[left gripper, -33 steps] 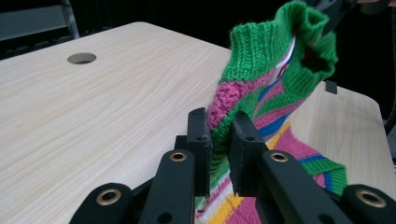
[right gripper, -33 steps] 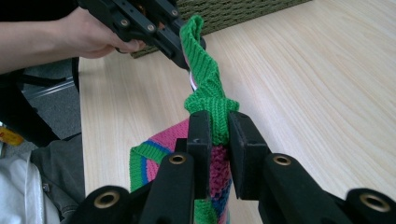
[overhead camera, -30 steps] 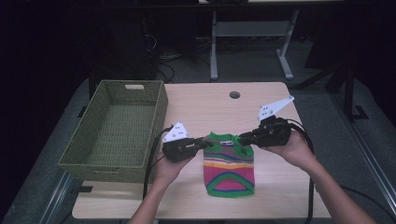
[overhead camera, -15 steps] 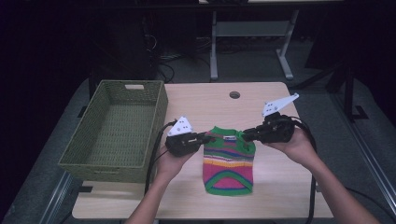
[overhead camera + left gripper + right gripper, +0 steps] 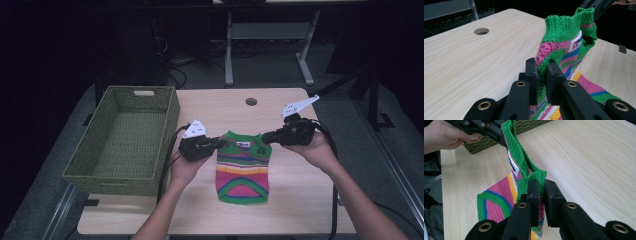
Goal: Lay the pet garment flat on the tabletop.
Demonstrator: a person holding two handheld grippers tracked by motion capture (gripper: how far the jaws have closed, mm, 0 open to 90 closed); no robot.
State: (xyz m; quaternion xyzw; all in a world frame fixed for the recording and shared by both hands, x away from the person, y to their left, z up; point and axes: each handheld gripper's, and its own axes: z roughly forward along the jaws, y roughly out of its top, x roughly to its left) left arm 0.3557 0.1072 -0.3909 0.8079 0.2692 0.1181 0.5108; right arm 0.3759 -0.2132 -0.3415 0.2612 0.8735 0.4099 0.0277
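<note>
A small knitted sweater (image 5: 242,167) with green, pink, yellow and blue stripes hangs from both grippers, its hem resting on the wooden table (image 5: 300,200). My left gripper (image 5: 220,143) is shut on the sweater's left shoulder, and the left gripper view shows the knit (image 5: 566,32) pinched in my left gripper (image 5: 542,66). My right gripper (image 5: 265,138) is shut on the other shoulder. Its jaws have just been closing tighter on the knit (image 5: 499,192), which the right gripper view shows held in my right gripper (image 5: 541,186). The collar is stretched between them.
A green woven basket (image 5: 107,177) stands along the table's left side, close to the left hand. A round cable hole (image 5: 251,101) lies in the table's far middle. Bare wood stretches beyond and to the right of the sweater.
Both grippers have carried the sweater's top edge a little farther from the person, and the collar is pulled straighter between them.
</note>
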